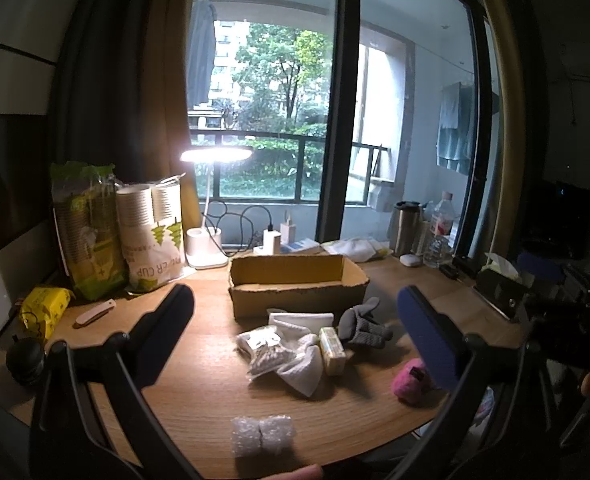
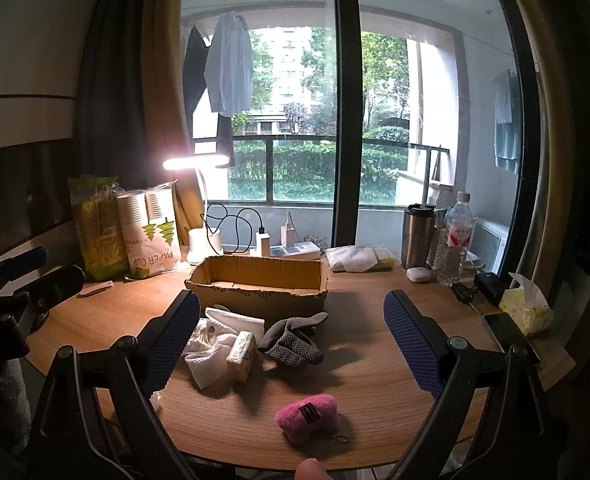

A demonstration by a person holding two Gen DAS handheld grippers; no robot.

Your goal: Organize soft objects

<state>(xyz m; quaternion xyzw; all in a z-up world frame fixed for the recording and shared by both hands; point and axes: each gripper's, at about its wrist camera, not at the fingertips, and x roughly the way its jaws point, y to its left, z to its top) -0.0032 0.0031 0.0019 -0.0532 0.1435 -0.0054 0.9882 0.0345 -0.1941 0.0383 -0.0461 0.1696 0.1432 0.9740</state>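
Cardboard box behind gloves, towel, pink plush.

pink felt toy partly behind the right finger, bottle label unreadable

Home setting, a room opening onto a balcony. Wooden desk against sliding glass door; dark curtain at left. Laundry: shirt hung outside, towel too. Lit desk lamp, phone chargers in power strip, tissue pack, water bottle.
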